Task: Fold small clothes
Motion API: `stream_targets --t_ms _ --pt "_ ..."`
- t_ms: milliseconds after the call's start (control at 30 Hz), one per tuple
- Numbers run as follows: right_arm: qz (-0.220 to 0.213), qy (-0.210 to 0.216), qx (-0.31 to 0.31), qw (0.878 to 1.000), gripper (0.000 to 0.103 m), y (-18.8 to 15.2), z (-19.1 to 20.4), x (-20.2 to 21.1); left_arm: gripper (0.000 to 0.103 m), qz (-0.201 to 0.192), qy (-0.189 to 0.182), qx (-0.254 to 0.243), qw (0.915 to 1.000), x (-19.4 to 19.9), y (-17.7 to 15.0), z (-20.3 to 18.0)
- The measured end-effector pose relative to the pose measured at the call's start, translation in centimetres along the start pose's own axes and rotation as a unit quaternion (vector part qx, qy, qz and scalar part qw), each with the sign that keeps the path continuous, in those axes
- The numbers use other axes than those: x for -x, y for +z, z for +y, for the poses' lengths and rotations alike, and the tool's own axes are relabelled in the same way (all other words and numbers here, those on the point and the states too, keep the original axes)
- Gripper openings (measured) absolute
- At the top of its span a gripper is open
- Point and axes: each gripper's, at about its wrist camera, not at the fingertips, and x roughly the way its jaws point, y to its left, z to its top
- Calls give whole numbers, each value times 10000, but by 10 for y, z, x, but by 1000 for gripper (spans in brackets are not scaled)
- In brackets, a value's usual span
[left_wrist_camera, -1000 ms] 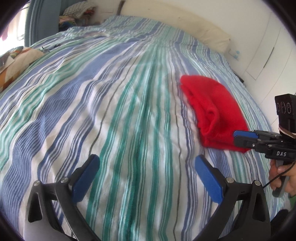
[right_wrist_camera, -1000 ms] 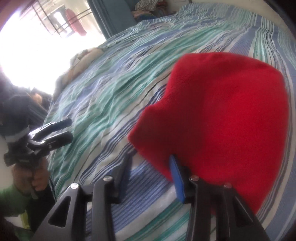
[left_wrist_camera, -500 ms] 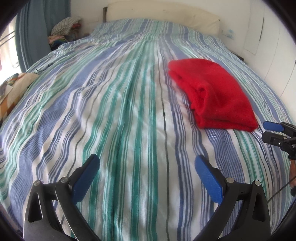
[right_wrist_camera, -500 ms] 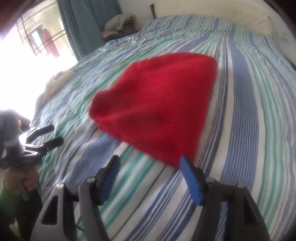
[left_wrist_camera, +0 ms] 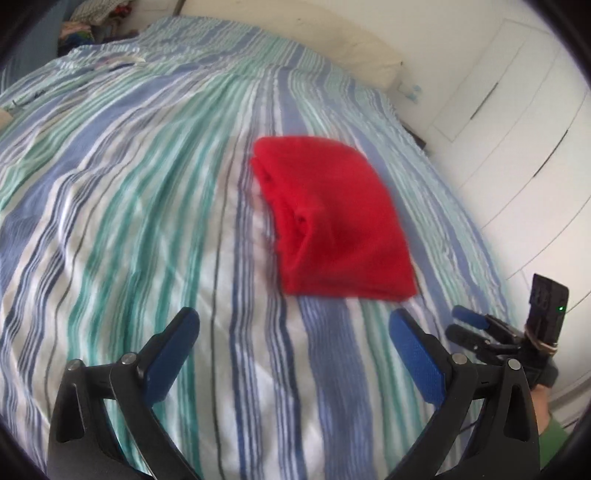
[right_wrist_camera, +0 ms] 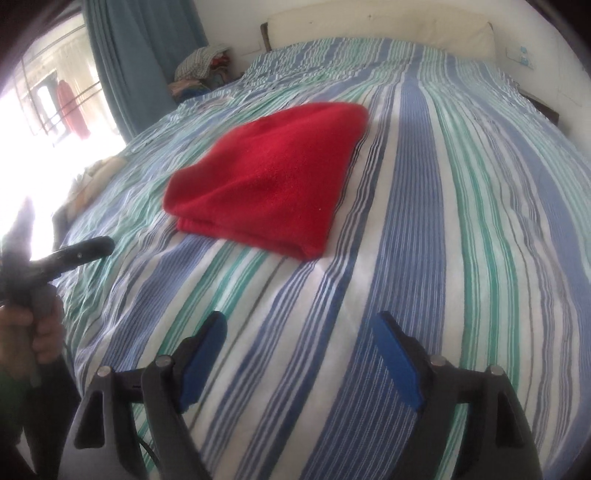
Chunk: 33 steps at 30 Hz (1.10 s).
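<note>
A folded red garment lies flat on the striped bed; it also shows in the right wrist view. My left gripper is open and empty, held above the bedspread short of the garment's near edge. My right gripper is open and empty, well back from the garment. The right gripper also shows at the right edge of the left wrist view, clear of the garment. The left gripper shows at the left edge of the right wrist view.
The bedspread has blue, green and white stripes. A cream headboard cushion lines the far end. A pile of clothes sits by the blue curtain. White cupboard doors stand to the right of the bed.
My right gripper let go of the red garment's corner, opened wide and pulled back. The garment now lies free. My left gripper stayed open and swung toward the garment.
</note>
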Motion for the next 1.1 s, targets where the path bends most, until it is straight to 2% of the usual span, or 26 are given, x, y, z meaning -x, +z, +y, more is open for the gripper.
stream_targets --t_ms 67,100,133,200,267,300,333,433,467,500,533,567,667,733,800,900,967,1000,1033,1067,1100 --pt "-177 93 -271 9994 81 19 -13 1 102 103 -481 148 9987 -17 32 -4" --pt "-292 168 -455 9984 82 32 -21 0 102 183 -517 109 9984 -31 49 -7" --pt "-420 252 -649 9967 84 46 -30 -2 102 253 -379 32 9990 -46 64 -10" --pt "-663 451 -1003 9917 88 74 -46 -11 102 327 156 -165 9992 -78 86 -10" --pt "-727 701 -1227 9873 88 103 -59 -32 102 493 720 -290 9958 -109 97 -4" --pt "-653 820 -1327 9856 88 117 -64 -46 102 605 903 -274 9937 -122 99 1" --pt "-540 963 -1460 9831 88 129 -70 -64 102 719 930 -217 9928 -131 100 8" --pt "-114 1427 -1786 9735 88 152 -79 -121 102 732 660 -151 9950 -145 97 9" --pt "32 1601 -1753 9714 84 156 -76 -140 98 722 512 -170 9959 -147 96 5" --pt "192 1732 -1608 9715 78 158 -68 -157 90 768 386 -213 9961 -150 95 1" --pt "263 1695 -1354 9758 55 159 -55 -167 47 869 309 -278 9953 -155 94 -4" --pt "274 1455 -1072 9832 48 160 -42 -171 32 943 157 -222 9952 -157 92 -6" --pt "4 747 -463 9961 38 161 -13 -156 22 706 87 -121 9974 -138 92 -17" --pt "-288 477 4 9984 37 161 4 -131 22 455 39 -327 9984 -115 93 -33" --pt "-624 389 372 9966 37 164 18 -101 22 177 -108 -519 9984 -87 97 -51" --pt "-1141 443 563 9909 37 175 27 -52 22 -138 -306 -733 9967 -53 110 -73" --pt "-1363 510 541 9879 37 186 25 -29 25 -256 -327 -828 9957 -47 121 -83" --pt "-1413 524 508 9873 37 193 22 -22 29 -274 -289 -865 9955 -49 124 -86" --pt "-1457 520 460 9869 38 199 19 -18 42 -274 -142 -898 9955 -57 125 -88" --pt "-1478 517 380 9869 42 203 13 -18 63 -271 125 -931 9952 -65 122 -87" --pt "-1434 498 258 9881 48 205 5 -20 70 -280 531 -965 9935 -69 115 -85"
